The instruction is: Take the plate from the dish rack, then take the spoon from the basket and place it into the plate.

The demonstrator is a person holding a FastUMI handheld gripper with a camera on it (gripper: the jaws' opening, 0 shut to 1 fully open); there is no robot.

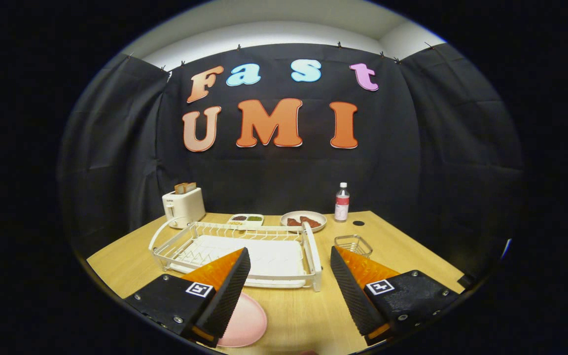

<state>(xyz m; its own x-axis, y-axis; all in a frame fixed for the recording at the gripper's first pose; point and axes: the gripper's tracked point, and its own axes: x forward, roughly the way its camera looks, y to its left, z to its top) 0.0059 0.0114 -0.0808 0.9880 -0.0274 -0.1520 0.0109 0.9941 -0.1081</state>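
on the table point(308, 315), one plate point(247, 323), hand-held gripper point(289, 291) open

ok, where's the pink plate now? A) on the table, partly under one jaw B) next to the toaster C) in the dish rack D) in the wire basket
A: the pink plate lies flat on the table in front of the dish rack, partly hidden by a finger of the open gripper, whose jaws hold nothing.

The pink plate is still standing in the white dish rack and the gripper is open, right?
Not quite. The gripper view shows the pink plate lying flat on the wooden table, in front of the white dish rack and partly under one finger, not standing in the rack. The rest is right: the gripper is open, its fingers spread wide with nothing between them.
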